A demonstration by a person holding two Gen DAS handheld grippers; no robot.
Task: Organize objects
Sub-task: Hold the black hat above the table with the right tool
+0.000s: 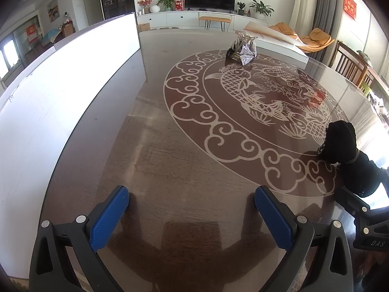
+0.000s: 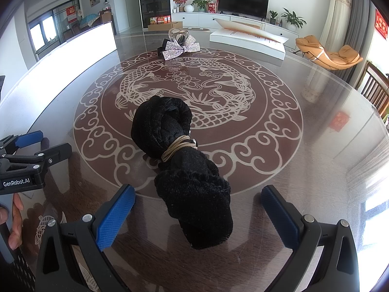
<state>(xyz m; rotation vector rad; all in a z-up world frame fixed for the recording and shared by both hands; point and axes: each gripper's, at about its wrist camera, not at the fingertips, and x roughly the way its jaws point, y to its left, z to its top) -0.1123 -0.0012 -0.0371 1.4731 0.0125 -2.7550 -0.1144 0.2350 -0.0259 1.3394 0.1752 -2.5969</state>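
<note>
Right gripper [image 2: 198, 215] low over glass tabletop [image 2: 304, 170], jaws spread wide, straddling black fuzzy cord-tied bundle [image 2: 180, 170] without gripping. Left gripper [image 1: 192, 215] likewise spread, empty.

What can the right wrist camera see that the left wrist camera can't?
Only the right wrist view shows the tan band wrapped round the black fuzzy bundle, the open right gripper around it, and a hand at the left edge.

Only the left wrist view shows the left gripper open over bare table.

Both show the bundle, the sparkly bow by the clear glass piece, and the TV.
</note>
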